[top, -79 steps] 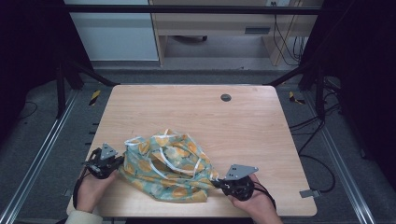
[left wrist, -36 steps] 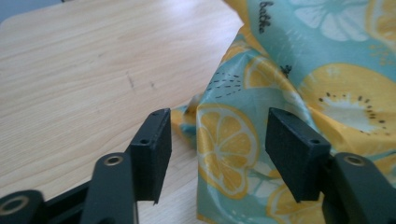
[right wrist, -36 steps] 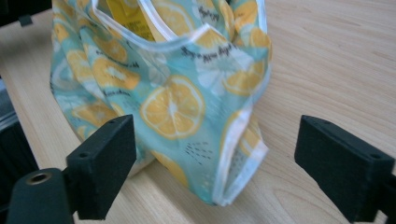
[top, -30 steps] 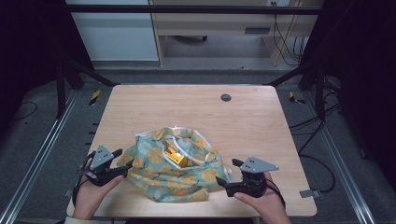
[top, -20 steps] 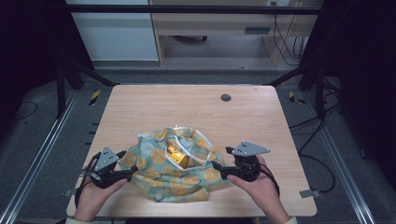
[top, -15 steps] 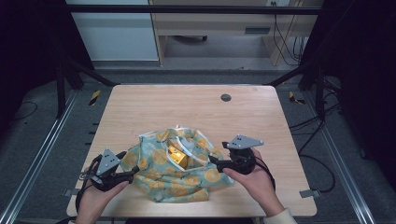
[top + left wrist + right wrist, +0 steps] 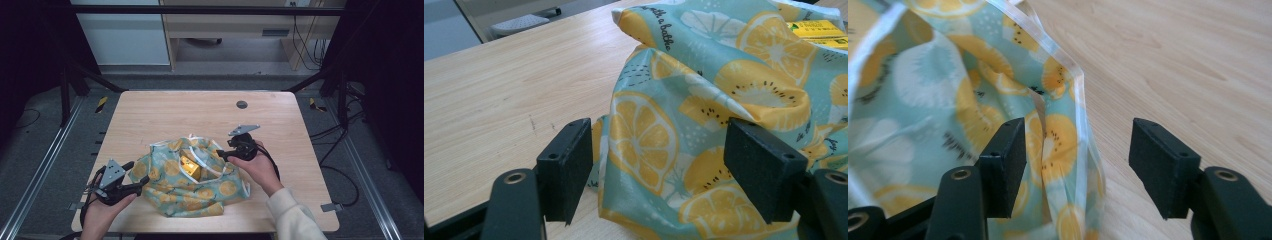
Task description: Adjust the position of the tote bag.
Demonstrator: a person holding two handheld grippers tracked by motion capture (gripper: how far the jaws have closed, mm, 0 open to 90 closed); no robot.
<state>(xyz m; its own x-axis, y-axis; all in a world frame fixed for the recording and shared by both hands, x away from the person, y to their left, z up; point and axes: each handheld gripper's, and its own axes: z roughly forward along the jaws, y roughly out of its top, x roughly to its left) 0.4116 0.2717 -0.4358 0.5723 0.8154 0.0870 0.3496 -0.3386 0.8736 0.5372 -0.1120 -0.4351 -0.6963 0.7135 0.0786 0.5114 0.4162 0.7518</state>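
A teal cloth bag [image 7: 200,190] printed with orange and kiwi slices lies crumpled at the table's front middle. Its mouth gapes and a yellow box [image 7: 190,167] shows inside. My left gripper [image 7: 136,179] is at the bag's left side, and its jaws have just been opening slightly. In the left gripper view [image 7: 664,160] they straddle a fold of the bag [image 7: 744,85] without pinching it. My right gripper [image 7: 223,154] is at the bag's right rim. Its jaws [image 7: 1078,155] have just been closing, with the white-trimmed edge of the bag [image 7: 938,85] between them, and the right pad is still clear.
The wooden table [image 7: 175,115] has a round dark grommet [image 7: 242,104] near its far edge. Metal rails and black cables run along both sides of the table. A white sleeve [image 7: 290,215] comes in at the front right.
My right gripper has travelled from the bag's near right corner up to its right rim, and its jaws have narrowed. The left gripper has barely moved. The bag's mouth gapes wider.
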